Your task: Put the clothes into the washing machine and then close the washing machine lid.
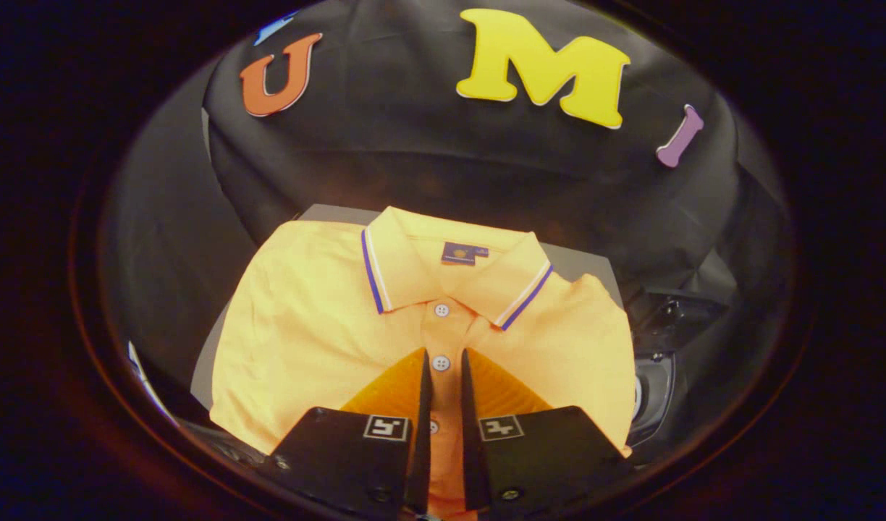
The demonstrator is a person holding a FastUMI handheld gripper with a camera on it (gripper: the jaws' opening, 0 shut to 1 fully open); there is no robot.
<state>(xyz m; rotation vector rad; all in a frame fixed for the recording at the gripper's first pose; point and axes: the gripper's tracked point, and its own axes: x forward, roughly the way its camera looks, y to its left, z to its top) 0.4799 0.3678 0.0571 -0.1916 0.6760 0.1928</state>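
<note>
Your polo shirt [305, 340] lies folded flat on a grey board [580, 264], its near hem hidden behind your gripper [443, 362]. It is yellow-orange, its collar striped. The fingers stand nearly closed over the button placket, a narrow gap between them, gripping nothing visibly. A dark machine [656, 376] at right is indistinct.

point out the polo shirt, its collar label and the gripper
polo shirt [298, 340], gripper view, on the plain chest fabric beside the placket
collar label [463, 253], gripper view, middle of the dark patch inside the neck
gripper [443, 365], gripper view, narrow gap between the jaws, over the button placket
</note>
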